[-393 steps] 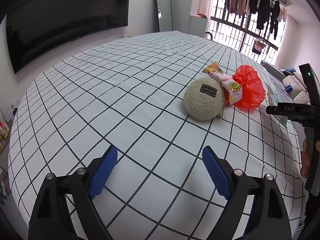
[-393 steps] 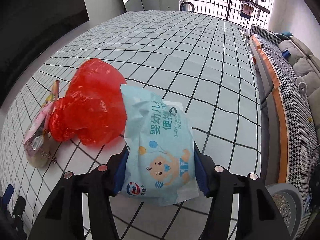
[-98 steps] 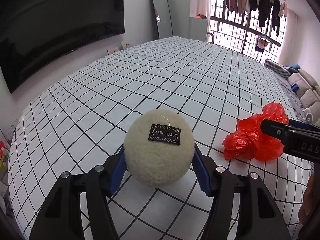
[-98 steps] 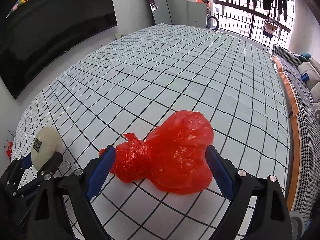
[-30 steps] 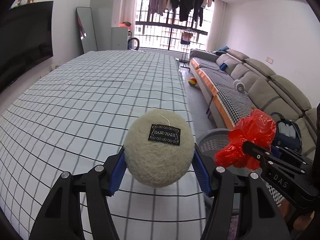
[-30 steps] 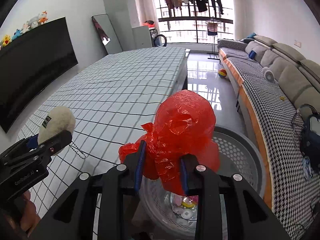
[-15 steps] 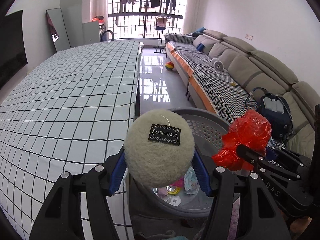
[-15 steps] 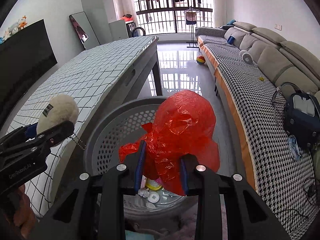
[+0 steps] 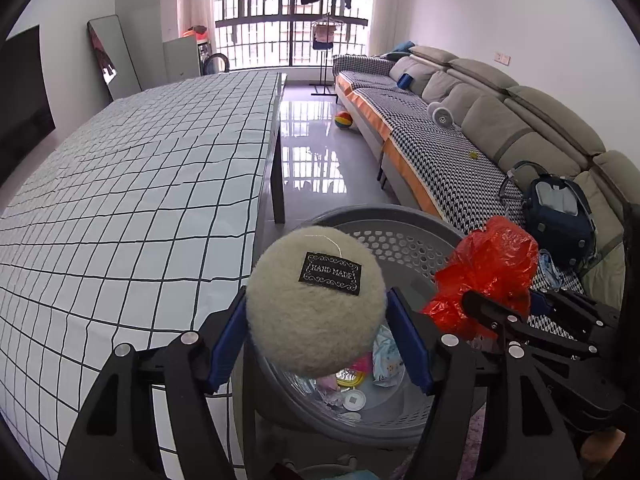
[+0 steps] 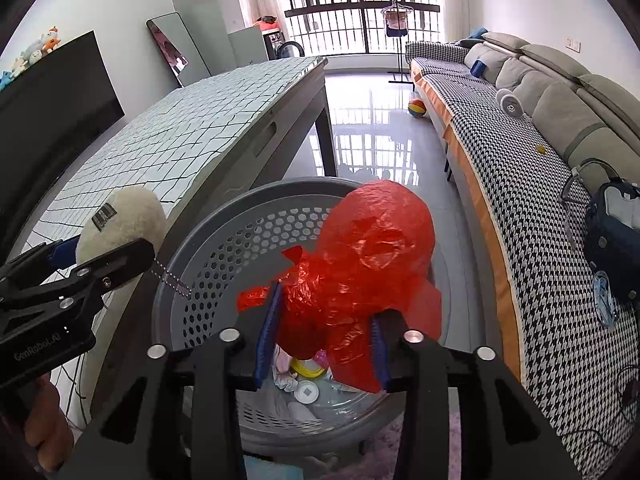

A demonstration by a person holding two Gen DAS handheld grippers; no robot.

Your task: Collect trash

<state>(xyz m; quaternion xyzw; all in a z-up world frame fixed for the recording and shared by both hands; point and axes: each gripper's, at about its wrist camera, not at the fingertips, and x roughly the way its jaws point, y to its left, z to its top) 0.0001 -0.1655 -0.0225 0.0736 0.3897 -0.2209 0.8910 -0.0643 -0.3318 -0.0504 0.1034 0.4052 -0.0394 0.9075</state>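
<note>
A cream woolly ball (image 9: 316,304) with a black "HAND MADE" label sits between the blue pads of my left gripper (image 9: 316,300). Its jaws are opening, and thin gaps show on both sides of the ball. To the right, my right gripper (image 10: 325,308) has a crumpled red plastic bag (image 10: 372,248) between its pads. Those jaws are opening too, and the bag has puffed out, still brushing the pads. Both grippers hang over a grey perforated basket (image 10: 240,208) on the floor. The left gripper (image 10: 80,264) and the ball (image 10: 120,220) also show at the left of the right wrist view.
Several wrappers and a wipes pack (image 9: 384,360) lie in the basket's (image 9: 360,212) bottom. The table with its checked cloth (image 9: 140,200) stands just left of the basket. A grey sofa (image 9: 460,148) with a dark backpack (image 9: 560,216) runs along the right. A coloured ball (image 9: 343,120) lies on the floor.
Both grippers swung from the table's edge to above the basket. Their pads have since spread apart: the ball has sunk slightly between the left ones and the red bag has loosened.
</note>
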